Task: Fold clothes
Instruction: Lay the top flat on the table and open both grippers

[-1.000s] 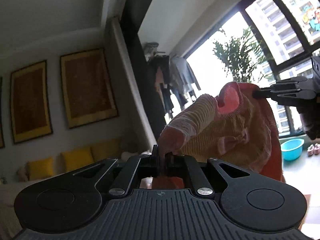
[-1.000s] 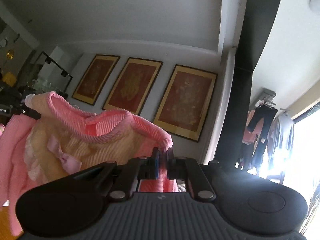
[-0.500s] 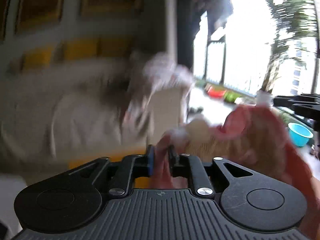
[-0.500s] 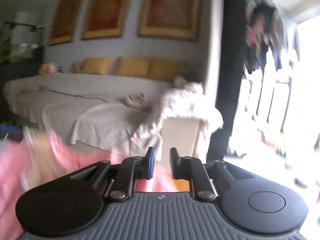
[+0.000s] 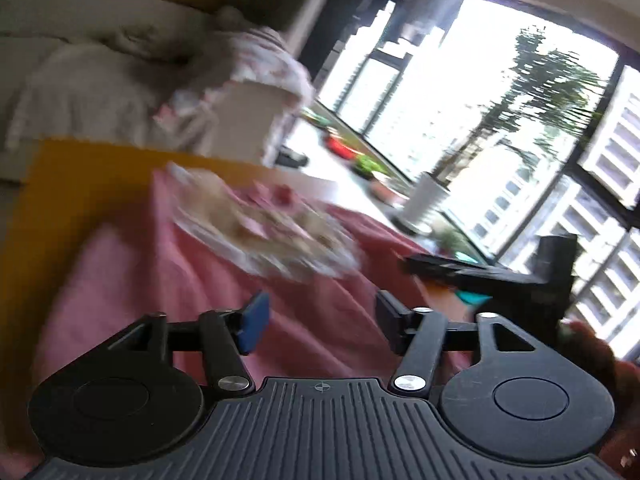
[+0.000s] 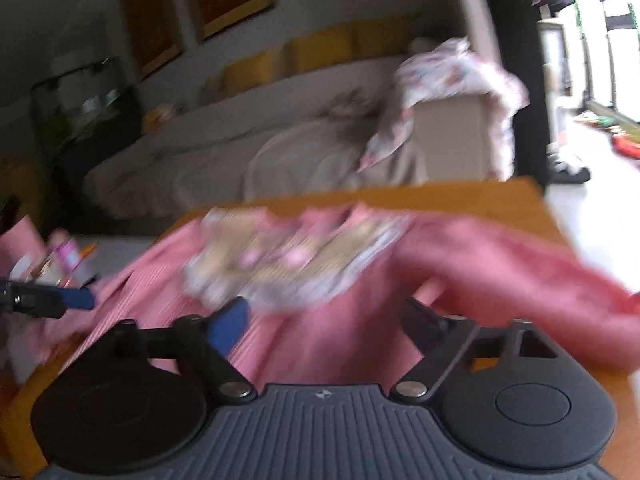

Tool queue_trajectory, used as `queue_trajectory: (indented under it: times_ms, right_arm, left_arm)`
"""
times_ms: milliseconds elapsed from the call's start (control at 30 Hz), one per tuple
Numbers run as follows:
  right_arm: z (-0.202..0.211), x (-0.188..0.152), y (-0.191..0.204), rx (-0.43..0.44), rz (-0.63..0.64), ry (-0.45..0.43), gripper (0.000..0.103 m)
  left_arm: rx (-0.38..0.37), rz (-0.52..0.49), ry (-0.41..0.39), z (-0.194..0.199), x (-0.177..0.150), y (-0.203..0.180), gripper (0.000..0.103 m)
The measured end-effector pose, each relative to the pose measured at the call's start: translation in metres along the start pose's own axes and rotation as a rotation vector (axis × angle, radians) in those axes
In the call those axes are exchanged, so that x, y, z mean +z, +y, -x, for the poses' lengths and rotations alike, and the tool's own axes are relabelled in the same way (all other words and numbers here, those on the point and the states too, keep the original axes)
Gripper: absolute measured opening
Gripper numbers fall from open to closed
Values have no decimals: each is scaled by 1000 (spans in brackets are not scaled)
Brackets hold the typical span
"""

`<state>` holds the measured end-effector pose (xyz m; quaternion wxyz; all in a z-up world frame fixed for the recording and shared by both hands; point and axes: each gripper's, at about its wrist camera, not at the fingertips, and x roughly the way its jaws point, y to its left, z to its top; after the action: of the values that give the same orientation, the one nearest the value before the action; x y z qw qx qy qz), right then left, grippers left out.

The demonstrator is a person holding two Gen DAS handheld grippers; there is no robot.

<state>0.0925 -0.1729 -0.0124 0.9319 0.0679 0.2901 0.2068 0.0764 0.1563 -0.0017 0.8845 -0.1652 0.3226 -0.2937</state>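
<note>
Pink sweater spread on the yellow surface, both tongs spread and empty.

The sweater point(image 6: 328, 320) lies face up on the surface point(image 6: 460, 196), one sleeve point(image 6: 520, 272) trailing right. Left tongs point(image 5: 318, 320) and right tongs point(image 6: 324, 320) hover over its near hem. Smooth it flat and square the sleeves before any fold. A second ago both tongs pinched its shoulders, holding it aloft.
</note>
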Motion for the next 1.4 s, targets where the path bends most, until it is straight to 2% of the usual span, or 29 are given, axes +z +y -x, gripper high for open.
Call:
queue_trajectory:
  times_ms: [67,133,200,400,433,500,600,667,733,833,933,1000,1067,1133,1200,1333,1367,1400]
  right_arm:
    - [-4,-15,6,30,-19,44,93]
    - [-2,-26,5,32,-56,77,102]
    - [1,-33,0,34,-86,83,103]
    - [4,-31,-5,24,-76,94,103]
    - [3,-31,-1,11,-60,103,103]
    - [3,-31,8,-17,-28,120,103]
    - [0,-33,23,-48,72,164,103]
    - [5,-36,27,-62,116,180,103]
    - [15,-41,27,-93,153,185,103]
    - [36,-53,22,-177,207,188,103]
    - [60,-62,9,-254,196,189,103]
    - [74,-66,2,-310,180,182,103]
    - [88,-67,-2,-355,170,160,103]
    - [97,-67,-1,-362,170,142,103]
    - [103,-66,1,-353,177,127,103]
    - [104,-69,7,-347,178,76,101]
    - [104,-69,4,-339,150,64,98]
    - [104,-68,2,-330,122,51,88]
  left_arm:
    - [-1,34,32,-11,-12,3,77]
    - [37,76,54,-14,-20,11,77]
    - [86,106,61,-12,-24,20,77]
    - [307,98,-109,38,8,44,88]
    - [311,110,-127,44,11,46,88]
    - [256,134,-137,53,12,45,93]
    - [133,119,-56,46,-2,32,94]
    - [135,72,3,35,-15,20,94]
    - [160,32,28,30,-24,15,94]
    - [237,25,7,39,-25,25,94]
    - [408,36,-56,54,-10,49,94]
    - [486,94,-97,65,-1,65,94]
    - [453,137,-133,77,3,69,95]
    - [391,121,-135,80,1,61,98]
    - [339,54,-89,83,-9,45,99]
    - [256,-82,24,61,-34,5,99]
    - [232,-92,42,57,-40,-1,99]
    - [203,-91,58,51,-46,-6,99]
